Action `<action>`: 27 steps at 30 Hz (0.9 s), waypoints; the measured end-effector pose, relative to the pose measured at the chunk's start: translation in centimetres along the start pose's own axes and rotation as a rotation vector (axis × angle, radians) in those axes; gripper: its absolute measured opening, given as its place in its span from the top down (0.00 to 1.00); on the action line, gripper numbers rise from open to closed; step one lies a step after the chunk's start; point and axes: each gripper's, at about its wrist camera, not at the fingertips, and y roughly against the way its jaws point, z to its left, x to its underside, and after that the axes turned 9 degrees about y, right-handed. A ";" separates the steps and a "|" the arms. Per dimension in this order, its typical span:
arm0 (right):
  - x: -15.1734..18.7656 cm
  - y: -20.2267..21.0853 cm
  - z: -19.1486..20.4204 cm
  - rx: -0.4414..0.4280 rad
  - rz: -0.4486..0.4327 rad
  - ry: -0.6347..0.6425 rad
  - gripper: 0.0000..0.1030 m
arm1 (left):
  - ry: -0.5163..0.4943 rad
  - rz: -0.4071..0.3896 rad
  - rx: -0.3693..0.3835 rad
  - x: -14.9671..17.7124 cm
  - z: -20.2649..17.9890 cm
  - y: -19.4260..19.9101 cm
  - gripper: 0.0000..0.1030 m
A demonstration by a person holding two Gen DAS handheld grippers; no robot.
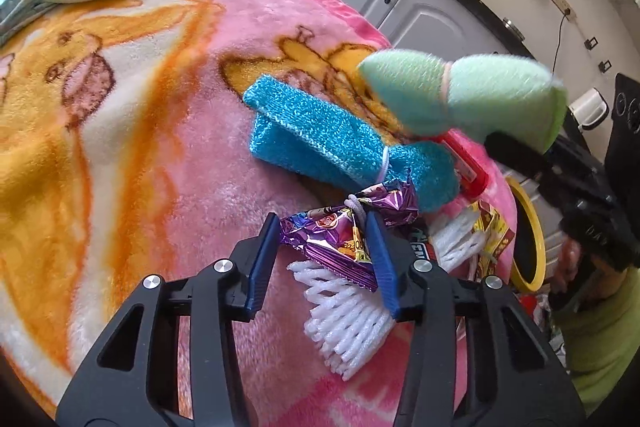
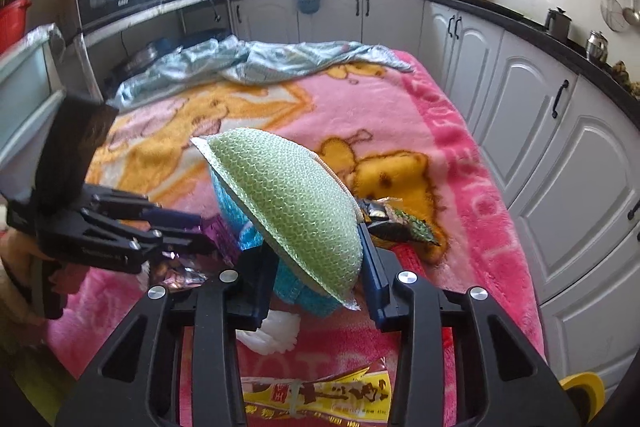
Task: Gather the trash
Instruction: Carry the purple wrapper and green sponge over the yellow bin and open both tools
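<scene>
My left gripper (image 1: pixel 326 227) is shut on a purple snack wrapper (image 1: pixel 340 231) tied with a rubber band, low over the pink blanket (image 1: pixel 260 27). It also shows in the right wrist view (image 2: pixel 188 231). My right gripper (image 2: pixel 316 243) is shut on a green scouring sponge (image 2: pixel 288 207) and holds it above the blanket; the sponge also shows in the left wrist view (image 1: pixel 464 95). A blue sponge (image 1: pixel 320 135) tied with a band lies under it. White foam netting (image 1: pixel 344 315) lies under the purple wrapper. A yellow wrapper (image 2: pixel 316 397) lies at the near edge.
A yellow-rimmed bin (image 1: pixel 528 239) stands off the blanket's right side. A red object (image 1: pixel 468 163), a dark green wrapper (image 2: pixel 400 227) and a second piece of white netting (image 1: pixel 456 239) lie near the sponges. A crumpled pale blue sheet (image 2: pixel 256 63) covers the far end. White cabinets (image 2: pixel 560 155) line the right.
</scene>
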 end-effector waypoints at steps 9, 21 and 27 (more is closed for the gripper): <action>0.0 3.5 -0.2 -0.011 -0.069 -0.060 0.66 | 0.000 -0.052 0.014 0.4 -0.6 1.9 0.67; 0.6 7.7 0.0 0.020 -0.129 -0.075 0.66 | -0.023 -0.137 0.045 0.1 -3.3 5.2 0.67; 1.7 10.6 -0.8 0.060 -0.159 -0.096 0.66 | -0.050 -0.167 0.071 -0.4 -5.7 6.0 0.67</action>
